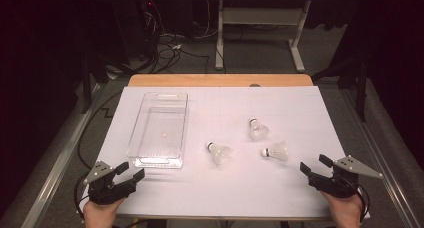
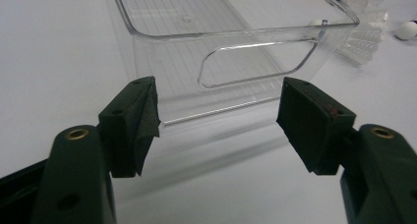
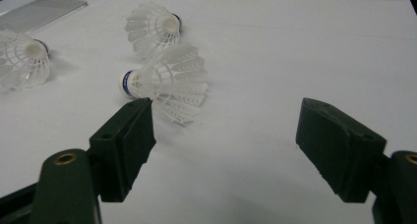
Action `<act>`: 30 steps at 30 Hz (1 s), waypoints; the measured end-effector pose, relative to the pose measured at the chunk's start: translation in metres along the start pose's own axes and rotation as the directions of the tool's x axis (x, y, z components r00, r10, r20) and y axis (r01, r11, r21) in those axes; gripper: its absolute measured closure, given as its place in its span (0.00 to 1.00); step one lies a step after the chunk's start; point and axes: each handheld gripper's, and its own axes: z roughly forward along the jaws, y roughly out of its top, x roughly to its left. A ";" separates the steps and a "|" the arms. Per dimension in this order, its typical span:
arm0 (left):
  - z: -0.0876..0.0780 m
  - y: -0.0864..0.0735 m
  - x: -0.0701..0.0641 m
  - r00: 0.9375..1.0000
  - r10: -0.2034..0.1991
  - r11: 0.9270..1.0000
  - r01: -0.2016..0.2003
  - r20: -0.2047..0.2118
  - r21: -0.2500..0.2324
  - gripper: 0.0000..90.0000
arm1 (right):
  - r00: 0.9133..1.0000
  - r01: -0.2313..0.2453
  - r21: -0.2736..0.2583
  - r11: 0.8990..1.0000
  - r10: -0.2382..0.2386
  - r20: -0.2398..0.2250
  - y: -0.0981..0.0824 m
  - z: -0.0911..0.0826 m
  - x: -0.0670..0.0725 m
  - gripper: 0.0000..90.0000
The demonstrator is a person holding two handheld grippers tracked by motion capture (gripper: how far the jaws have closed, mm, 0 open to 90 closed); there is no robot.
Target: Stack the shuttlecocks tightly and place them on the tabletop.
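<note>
White shuttlecocks, three, lie loose on the worktop beside an empty clear bin. Left tool and right tool wait spread, holding nothing; nothing binned yet.

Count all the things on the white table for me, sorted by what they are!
Shuttlecocks: 3, one in the middle, one farther back, one at the right
Clear plastic bins: 1
Hand-held grippers: 2, the left hand-held gripper and the right hand-held gripper, both open and holding nothing
Total: 6
</note>
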 end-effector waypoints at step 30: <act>0.006 0.017 -0.027 0.999 0.035 0.999 -0.035 0.008 -0.004 0.35 | 1.000 -0.010 0.006 1.000 0.010 0.001 -0.001 -0.001 -0.001 0.26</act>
